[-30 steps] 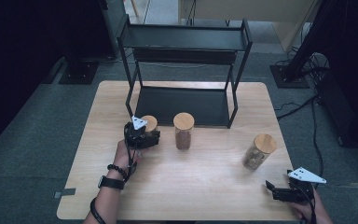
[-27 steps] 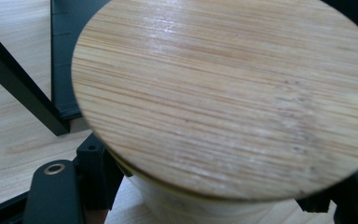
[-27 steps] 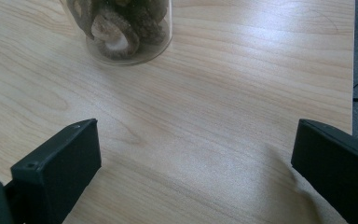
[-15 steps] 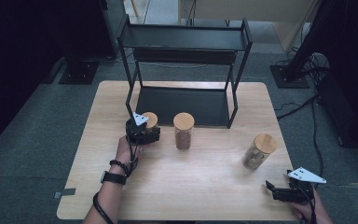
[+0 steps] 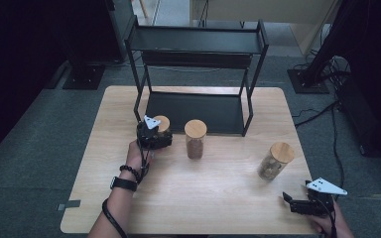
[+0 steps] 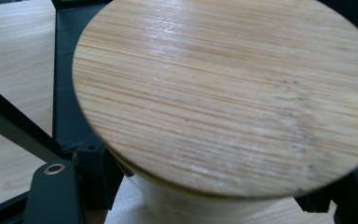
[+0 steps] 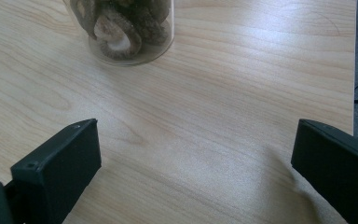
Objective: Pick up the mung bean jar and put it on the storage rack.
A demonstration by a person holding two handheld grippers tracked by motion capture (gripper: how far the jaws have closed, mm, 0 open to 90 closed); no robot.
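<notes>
Jar [image 5: 161, 124] in hand on the left side, bamboo lid filling the left gripper view, and the left gripper [image 5: 154, 135] has its fingers [image 6: 51, 196] pinched on the body just under that lid. It sits right at the front left corner of the black shelf rack [image 5: 198, 44], beside the rack's front left post, though whether it is lifted off the bench [image 5: 218, 198] or resting on it I cannot tell. Looks like the job is loading jars onto the rack, and by that reckoning it has barely begun: both shelves are bare, the middle jar [image 5: 195, 139] stands just in front of the lower shelf, and the jar of dried mushrooms [image 5: 275, 161] waits well off to the right. Right gripper [image 5: 297, 204] is low at the near right corner, fingers [image 7: 60, 168] spread wide, nothing between them, mushroom jar ahead of it.
</notes>
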